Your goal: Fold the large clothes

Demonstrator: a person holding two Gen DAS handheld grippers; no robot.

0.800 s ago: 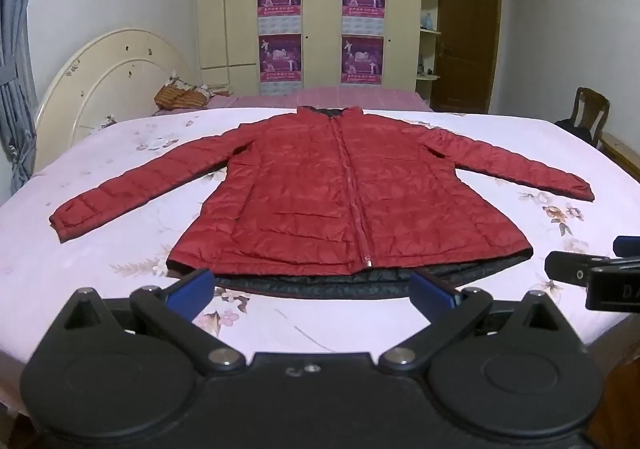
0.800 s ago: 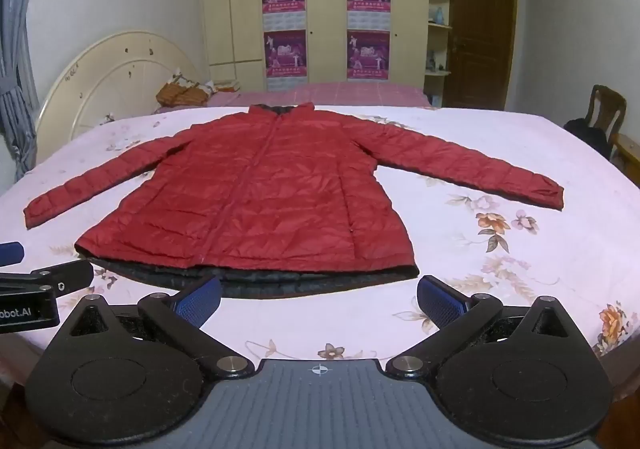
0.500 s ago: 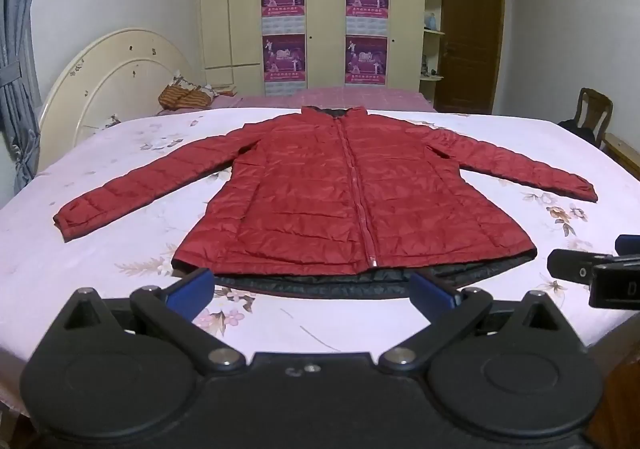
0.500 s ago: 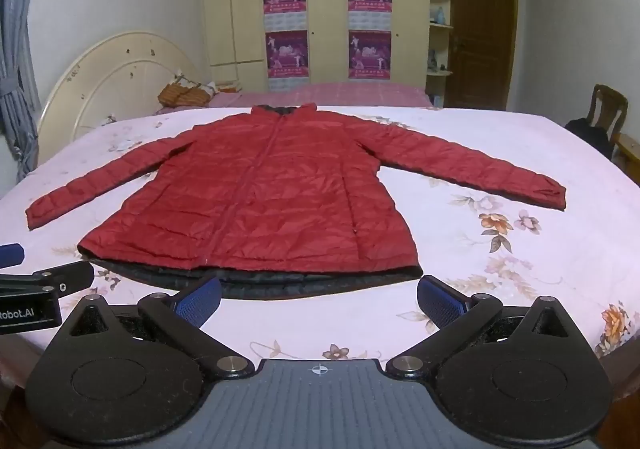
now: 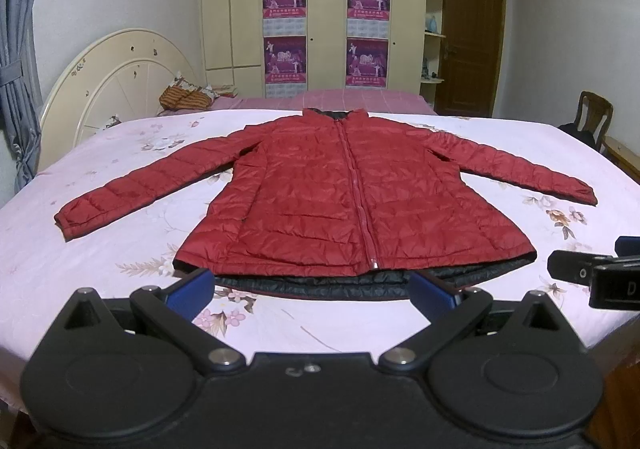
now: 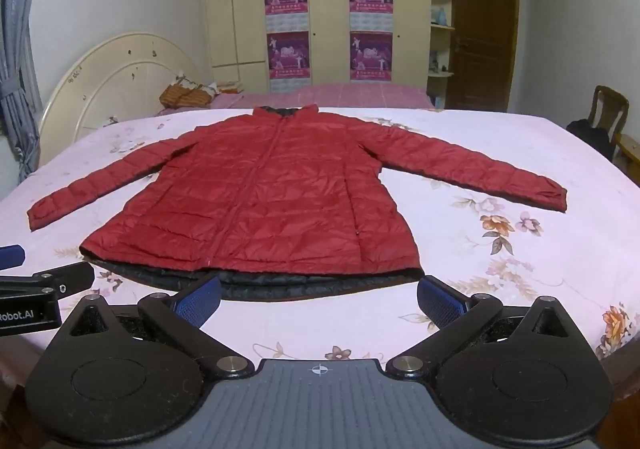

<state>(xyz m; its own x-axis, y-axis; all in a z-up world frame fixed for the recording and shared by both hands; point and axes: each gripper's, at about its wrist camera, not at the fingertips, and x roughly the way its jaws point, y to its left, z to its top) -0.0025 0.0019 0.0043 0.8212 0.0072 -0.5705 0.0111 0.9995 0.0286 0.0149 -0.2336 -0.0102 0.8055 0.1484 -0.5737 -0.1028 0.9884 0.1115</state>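
Both claws are hanging just off the near edge of the bed (image 5: 60, 269), side by side, angling down toward the hem of the red puffer jacket (image 5: 344, 201), and nothing is being folded yet. The left gripper (image 5: 312, 287) is standing with its blue pads spread wide and nothing between them; the right gripper (image 6: 318, 295) is likewise spread wide and gripping nothing.

To start well, each claw is probably best going to a sleeve cuff or a hem corner, pinching through both layers of fabric, so the black lining is coming along with the red shell. The quilted fabric looks slick and puffy, so a shallow bite is likely to slip; a deeper bite is the safer choice. Sleeves are best going inward across the chest before the body is being doubled over.

The jacket is lying face up in the middle of the bed, zip closed, collar pointing toward the far edge and hem lying close to the near edge. Both sleeves are stretching out flat toward the left and right edges. A strip of dark lining is showing below the red hem. The shell is looking smooth, with only light quilting creases
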